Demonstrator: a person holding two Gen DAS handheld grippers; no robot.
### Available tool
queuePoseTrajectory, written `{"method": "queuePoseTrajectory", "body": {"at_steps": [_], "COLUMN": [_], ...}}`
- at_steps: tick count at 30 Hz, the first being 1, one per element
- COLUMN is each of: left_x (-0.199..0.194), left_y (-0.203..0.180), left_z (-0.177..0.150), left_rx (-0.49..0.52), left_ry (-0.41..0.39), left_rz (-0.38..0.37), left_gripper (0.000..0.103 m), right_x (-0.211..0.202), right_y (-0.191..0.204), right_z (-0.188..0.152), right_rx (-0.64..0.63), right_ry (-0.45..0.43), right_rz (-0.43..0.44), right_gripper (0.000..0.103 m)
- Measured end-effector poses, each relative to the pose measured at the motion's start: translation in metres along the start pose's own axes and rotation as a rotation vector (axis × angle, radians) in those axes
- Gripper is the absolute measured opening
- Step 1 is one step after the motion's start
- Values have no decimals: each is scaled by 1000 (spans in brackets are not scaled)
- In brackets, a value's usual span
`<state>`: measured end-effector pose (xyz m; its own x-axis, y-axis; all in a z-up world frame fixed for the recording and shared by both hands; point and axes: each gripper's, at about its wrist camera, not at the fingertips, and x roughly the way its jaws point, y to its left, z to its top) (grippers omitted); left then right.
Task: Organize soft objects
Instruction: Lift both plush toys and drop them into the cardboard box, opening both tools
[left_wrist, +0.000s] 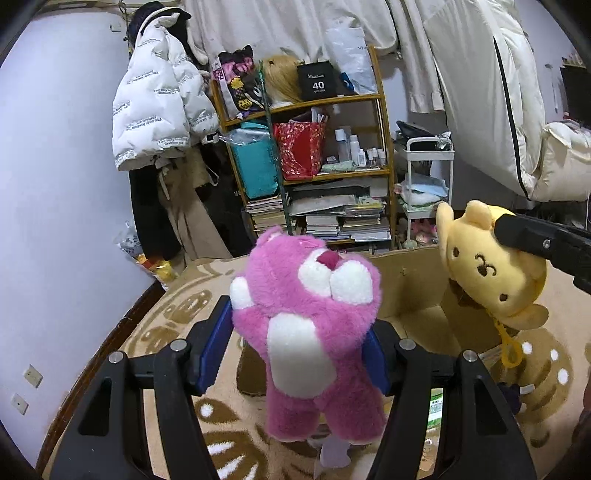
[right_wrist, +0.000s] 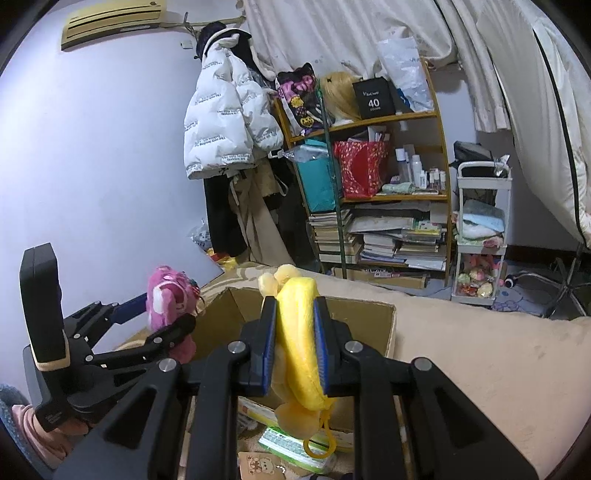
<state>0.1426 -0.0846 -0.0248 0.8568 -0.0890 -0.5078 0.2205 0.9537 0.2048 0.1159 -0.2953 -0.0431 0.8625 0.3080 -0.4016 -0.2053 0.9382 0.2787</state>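
A pink plush bear (left_wrist: 306, 306) with white patches hangs upright between the blue pads of my left gripper (left_wrist: 299, 332), which is shut on its body. In the right wrist view the bear (right_wrist: 166, 295) and the left gripper (right_wrist: 159, 317) are at the left. My right gripper (right_wrist: 295, 306) is shut on a flat yellow plush dog (right_wrist: 295, 343) with a yellow clip loop dangling below. From the left wrist view the yellow dog (left_wrist: 487, 266) faces me, a black finger (left_wrist: 535, 240) across its head. Both toys hang near an open cardboard box (right_wrist: 362, 321).
The box (left_wrist: 410, 288) sits on a beige patterned blanket (left_wrist: 207, 424) on a bed. Beyond stand a crowded wooden bookshelf (left_wrist: 332, 173), a white trolley (left_wrist: 428, 177) and a hanging white puffer jacket (left_wrist: 159, 110). A green packet (right_wrist: 288, 443) lies below the right gripper.
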Motion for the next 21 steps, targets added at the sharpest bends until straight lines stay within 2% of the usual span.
{"method": "queuePoseTrajectory", "body": {"at_steps": [12, 14, 15, 18, 21], "left_x": [32, 35, 36, 38, 34], "left_y": [4, 5, 5, 9, 10], "left_z": [-5, -5, -6, -6, -7], "left_rx": [-47, -55, -60, -80, -81], "left_ry": [104, 115, 122, 125, 115], "left_rz": [-71, -82, -88, -79, -55], "left_gripper": [64, 64, 67, 92, 94], "right_x": [21, 23, 24, 26, 24], "right_y": [-8, -9, -10, -13, -14], "right_z": [-11, -12, -13, -14, -15], "right_rx": [9, 16, 20, 31, 36], "right_ry": [67, 80, 87, 98, 90], "right_rz": [-8, -9, -8, -15, -46], "right_gripper": [22, 26, 26, 28, 39]}}
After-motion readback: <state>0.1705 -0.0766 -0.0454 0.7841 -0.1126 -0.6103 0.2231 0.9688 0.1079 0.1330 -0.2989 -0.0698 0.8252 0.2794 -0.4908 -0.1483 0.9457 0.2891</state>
